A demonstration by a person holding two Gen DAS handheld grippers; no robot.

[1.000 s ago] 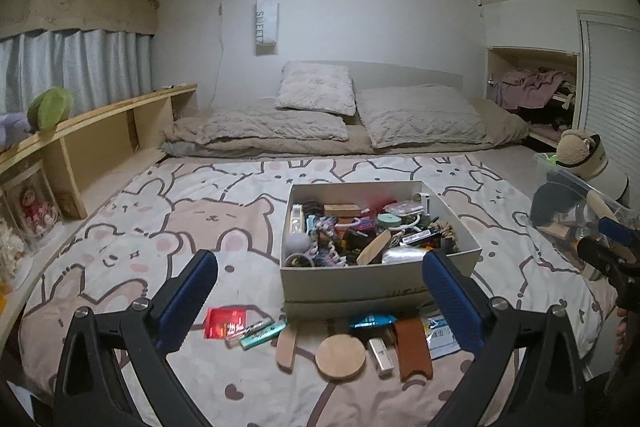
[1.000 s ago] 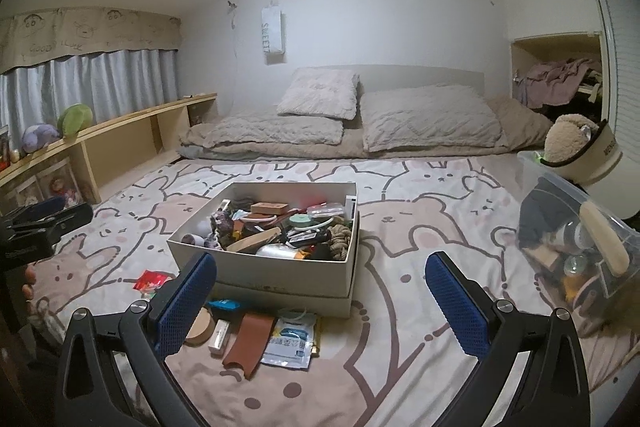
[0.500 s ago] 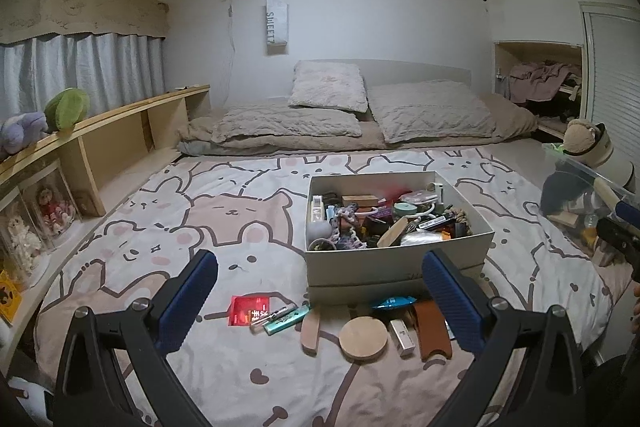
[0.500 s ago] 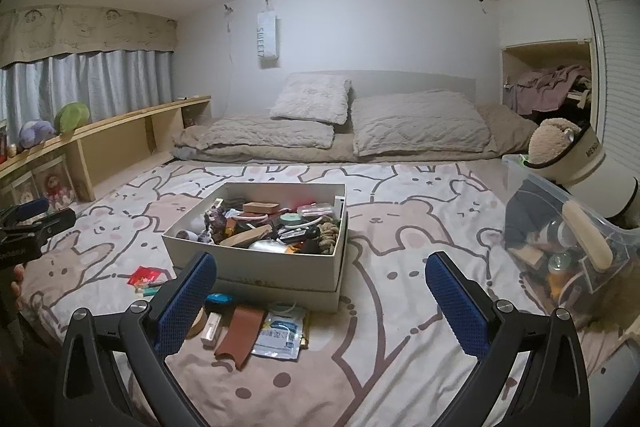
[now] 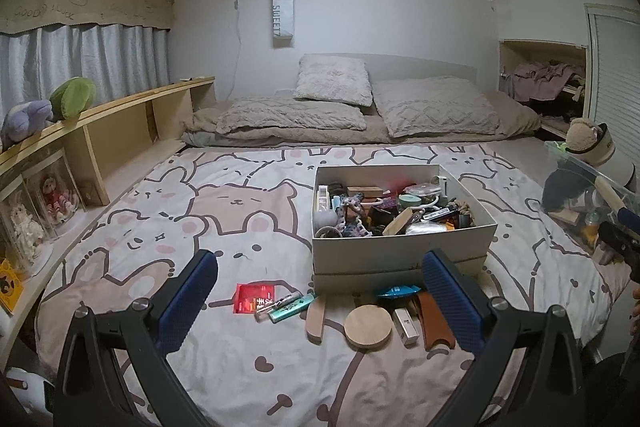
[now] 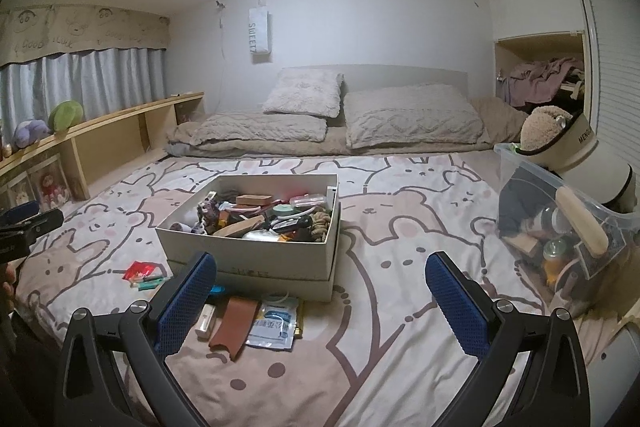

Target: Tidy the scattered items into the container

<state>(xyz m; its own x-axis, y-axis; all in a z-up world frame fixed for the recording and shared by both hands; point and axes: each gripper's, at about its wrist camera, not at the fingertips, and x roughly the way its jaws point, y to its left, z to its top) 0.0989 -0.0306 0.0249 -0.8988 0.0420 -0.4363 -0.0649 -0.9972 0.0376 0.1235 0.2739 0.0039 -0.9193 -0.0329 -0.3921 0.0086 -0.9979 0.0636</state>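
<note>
A white cardboard box (image 5: pixel 400 247) full of small items sits on the bear-print bedspread; it also shows in the right wrist view (image 6: pixel 248 247). In front of it lie scattered items: a red packet (image 5: pixel 254 303), a green tube (image 5: pixel 290 308), a wooden spatula piece (image 5: pixel 316 319), a round wooden disc (image 5: pixel 368 325), a brown leather piece (image 5: pixel 436 321), a white packet (image 6: pixel 274 327). My left gripper (image 5: pixel 320 311) is open and empty above the items. My right gripper (image 6: pixel 320 307) is open and empty, near the box's front right.
A clear plastic bin (image 6: pixel 568 227) with a plush toy and clutter stands at the right. A wooden shelf (image 5: pixel 100 131) with toys runs along the left. Pillows (image 5: pixel 332 83) and a folded duvet lie at the back.
Both views have shifted: the box now sits further right in the left wrist view and further left in the right wrist view. Both grippers stay open and empty.
</note>
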